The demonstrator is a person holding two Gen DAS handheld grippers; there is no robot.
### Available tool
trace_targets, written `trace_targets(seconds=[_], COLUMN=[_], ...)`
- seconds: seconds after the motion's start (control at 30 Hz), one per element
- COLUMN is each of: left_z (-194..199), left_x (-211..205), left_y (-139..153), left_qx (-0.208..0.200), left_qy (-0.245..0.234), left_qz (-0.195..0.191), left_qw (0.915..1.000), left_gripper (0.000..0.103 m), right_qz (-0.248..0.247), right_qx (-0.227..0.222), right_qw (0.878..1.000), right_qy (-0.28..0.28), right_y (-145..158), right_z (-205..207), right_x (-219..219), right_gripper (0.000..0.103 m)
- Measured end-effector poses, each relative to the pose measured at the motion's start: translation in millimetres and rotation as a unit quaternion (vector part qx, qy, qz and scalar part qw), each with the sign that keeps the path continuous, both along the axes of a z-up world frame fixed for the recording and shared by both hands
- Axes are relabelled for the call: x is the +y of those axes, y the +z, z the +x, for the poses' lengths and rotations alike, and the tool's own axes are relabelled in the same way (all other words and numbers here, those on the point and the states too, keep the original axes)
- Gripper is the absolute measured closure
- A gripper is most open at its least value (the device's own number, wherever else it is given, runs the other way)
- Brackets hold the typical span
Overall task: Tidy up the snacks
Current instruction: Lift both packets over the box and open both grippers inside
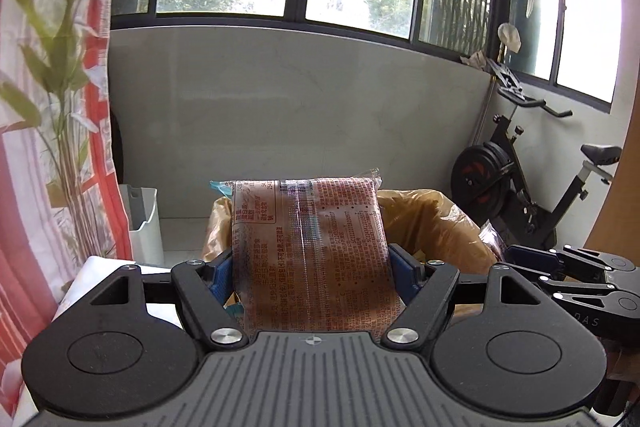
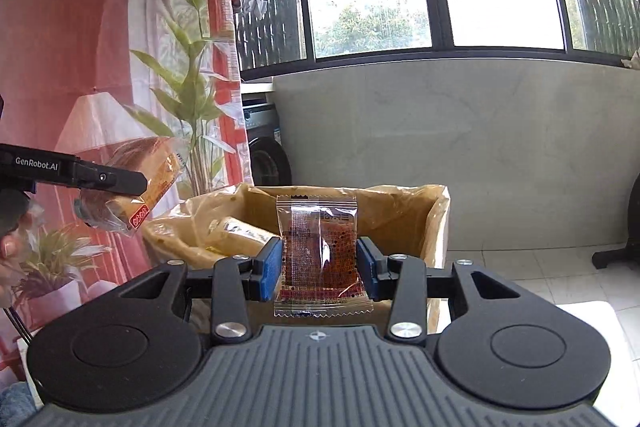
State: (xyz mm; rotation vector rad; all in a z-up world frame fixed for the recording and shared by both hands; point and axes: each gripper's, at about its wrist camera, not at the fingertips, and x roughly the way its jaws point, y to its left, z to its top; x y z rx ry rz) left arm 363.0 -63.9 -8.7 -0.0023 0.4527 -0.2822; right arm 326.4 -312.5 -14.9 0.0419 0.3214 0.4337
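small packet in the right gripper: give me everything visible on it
The small packet is a flat, clear plastic sachet with crimped, zigzag-cut top and bottom seals and a back seam running down its middle. Its dark reddish-brown contents show through dense printed text. It stands upright, back side toward the camera, pinched at both side edges by the blue pads of the right gripper. Nothing else touches it. It is held in the air in front of the plastic-lined cardboard box.

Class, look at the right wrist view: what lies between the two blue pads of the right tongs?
A small clear snack packet with red print, pinched upright between the pads of the right tongs, in front of the lined box.
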Motion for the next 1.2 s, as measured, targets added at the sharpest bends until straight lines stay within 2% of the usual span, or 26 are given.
trace_targets(seconds=[0.1, 0.27, 0.33, 0.43, 0.53, 0.63, 0.8, 1.03, 1.2], left_z=[41.6, 96.5, 114.5, 129.1, 133.2, 122.0, 83.9, 24.4, -17.2], left_x=[-20.6, -43.3, -54.7, -62.1, -60.4, -50.5, -23.6, 11.3, 39.4], left_y=[-4.1, -16.5, -22.6, -33.6, -37.6, -36.8, -31.4, -29.3, -37.4], left_qx=[0.015, 0.024, 0.035, 0.050, 0.055, 0.048, 0.032, -0.005, -0.014], left_qy=[-0.006, 0.011, 0.013, 0.014, 0.024, 0.008, -0.002, 0.010, 0.025], left_qz=[0.018, 0.007, 0.021, 0.017, 0.008, -0.001, -0.011, 0.003, -0.010], left_qw=[0.9997, 0.9996, 0.9991, 0.9985, 0.9982, 0.9988, 0.9994, 0.9999, 0.9995], left_gripper=[0.026, 0.026, 0.026, 0.025, 0.019, 0.019, 0.020, 0.020, 0.020], right_qz=[-0.013, -0.019, -0.027, -0.033, -0.021, -0.022, -0.006, 0.039, 0.056], right_qx=[0.012, 0.029, 0.033, 0.045, 0.057, 0.053, 0.033, -0.006, -0.031], right_qw=[1.000, 0.999, 0.998, 0.996, 0.994, 0.995, 0.997, 0.997, 0.995], right_qy=[-0.013, -0.036, -0.043, -0.067, -0.087, -0.078, -0.070, -0.071, -0.079], right_y=[-1.2, -7.8, -11.4, -16.2, -18.7, -17.8, -14.7, -19.6, -31.2], right_z=[27.7, 57.0, 64.7, 74.4, 75.7, 67.9, 43.8, -3.0, -38.3], right_x=[6.1, 10.3, 13.4, 15.6, 11.3, 10.6, 9.2, 7.9, 11.4], right_gripper=[0.060, 0.060, 0.060, 0.058, 0.053, 0.046, 0.046, 0.046, 0.046])
